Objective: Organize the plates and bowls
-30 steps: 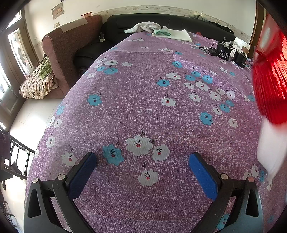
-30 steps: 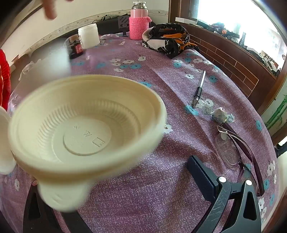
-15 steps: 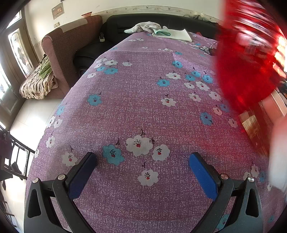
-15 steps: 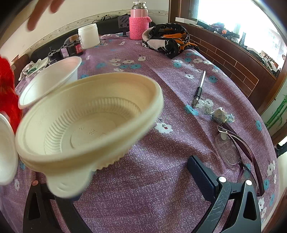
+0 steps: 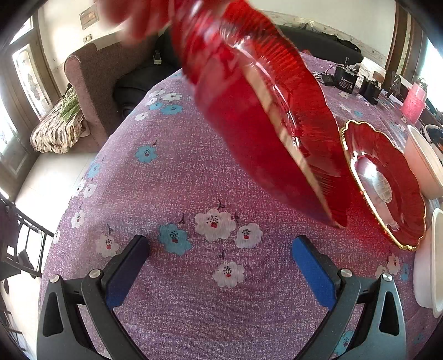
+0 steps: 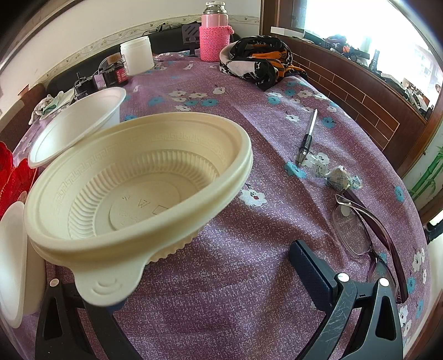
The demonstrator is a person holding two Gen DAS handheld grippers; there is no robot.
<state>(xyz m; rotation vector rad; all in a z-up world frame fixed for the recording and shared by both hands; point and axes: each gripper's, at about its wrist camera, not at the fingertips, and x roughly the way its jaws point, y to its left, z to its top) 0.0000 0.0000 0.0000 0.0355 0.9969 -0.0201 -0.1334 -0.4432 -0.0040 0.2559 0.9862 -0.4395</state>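
Observation:
In the left wrist view, a blurred hand [image 5: 133, 19] holds a ribbed red plate [image 5: 263, 91] tilted above the floral tablecloth [image 5: 177, 171]. Its low edge is close to a red plate with a gold rim [image 5: 384, 177], which lies flat on the right. My left gripper [image 5: 221, 268] is open over bare cloth, below both plates. In the right wrist view, a cream plastic bowl [image 6: 138, 188] leans tilted, and its tab covers my left finger. My right gripper [image 6: 210, 265] is open and not clamped on it. White bowls [image 6: 77, 121] [image 6: 13, 263] stand behind and to the left.
A pen [image 6: 307, 138], candy wrappers [image 6: 337, 177] and glasses [image 6: 360, 229] lie right of my right gripper. At the back stand a pink flask [image 6: 214, 36], a white jar [image 6: 137, 55] and a scarf [image 6: 260, 61]. A sofa [image 5: 91, 80] and the table edge are on the left.
The ribbed red plate swept from the right edge up across the left view, uncovering the gold-rimmed plate. The cream bowl sank and tilted. A white bowl came to rest behind it.

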